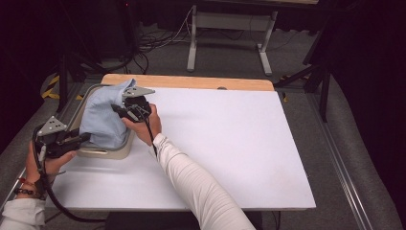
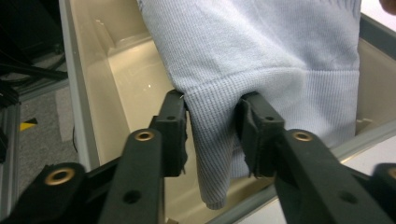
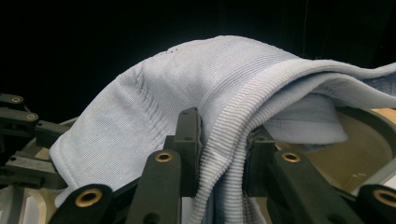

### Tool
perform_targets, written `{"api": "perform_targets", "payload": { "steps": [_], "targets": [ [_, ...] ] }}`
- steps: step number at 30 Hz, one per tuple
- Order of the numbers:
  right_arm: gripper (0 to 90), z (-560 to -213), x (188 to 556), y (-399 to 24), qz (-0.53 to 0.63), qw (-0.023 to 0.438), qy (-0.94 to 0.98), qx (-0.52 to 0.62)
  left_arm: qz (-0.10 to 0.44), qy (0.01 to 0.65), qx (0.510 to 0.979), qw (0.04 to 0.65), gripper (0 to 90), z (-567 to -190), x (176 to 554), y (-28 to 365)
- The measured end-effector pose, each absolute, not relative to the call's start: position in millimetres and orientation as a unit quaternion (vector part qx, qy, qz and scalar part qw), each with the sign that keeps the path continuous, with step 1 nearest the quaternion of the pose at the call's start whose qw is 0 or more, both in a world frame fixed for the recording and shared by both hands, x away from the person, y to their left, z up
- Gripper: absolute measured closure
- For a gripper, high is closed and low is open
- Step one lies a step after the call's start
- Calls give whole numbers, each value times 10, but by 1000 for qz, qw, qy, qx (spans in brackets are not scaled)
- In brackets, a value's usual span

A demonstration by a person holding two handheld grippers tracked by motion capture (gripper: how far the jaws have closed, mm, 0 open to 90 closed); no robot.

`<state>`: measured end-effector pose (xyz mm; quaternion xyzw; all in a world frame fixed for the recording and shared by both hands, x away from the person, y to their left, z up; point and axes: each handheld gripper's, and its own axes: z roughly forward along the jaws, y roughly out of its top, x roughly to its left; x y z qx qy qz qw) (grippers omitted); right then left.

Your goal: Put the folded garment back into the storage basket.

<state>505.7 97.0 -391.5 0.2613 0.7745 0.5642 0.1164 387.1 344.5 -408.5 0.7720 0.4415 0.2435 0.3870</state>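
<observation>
Left gripper [image 1: 79, 139]: at the near left side of the tub, jaws clamped on a ribbed fold of the sweater [image 2: 261, 60]; likely pinning one edge so the cloth can be drawn up evenly.
Tub [image 1: 107, 152]: beige, shallow, on the left part of the white table [image 1: 230, 143]; it serves as the container the sweater sits in.
Sweater: light blue knit, bunched over and partly inside the tub, raised between both grips.
Right gripper [image 1: 119, 111]: at the tub's far right side, jaws pinched on the ribbed hem [image 3: 229, 140], probably to lift or spread it.
</observation>
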Motion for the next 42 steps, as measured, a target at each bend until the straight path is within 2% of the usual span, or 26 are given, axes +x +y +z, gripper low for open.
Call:
{"api": "perform_targets", "payload": {
  "steps": [4, 6, 14, 34, 42],
  "targets": [
    [723, -3937, 5086, 960, 563, 111, 774, 268, 246, 446, 762, 401, 515, -4076, 3862, 3465],
    [722, -3946, 5087, 971, 558, 109, 779, 263, 246, 445, 749, 424, 502, -4044, 3845, 3482],
    [721, -3967, 5062, 1037, 549, 114, 789, 250, 260, 423, 759, 422, 487, -3957, 3843, 3360],
    [673, -4055, 5104, 1034, 538, 84, 798, 259, 276, 396, 759, 438, 462, -3926, 3830, 3075],
    [686, -4075, 5105, 1051, 528, 79, 806, 256, 274, 393, 758, 443, 444, -3951, 3834, 3030]
  ]
}}
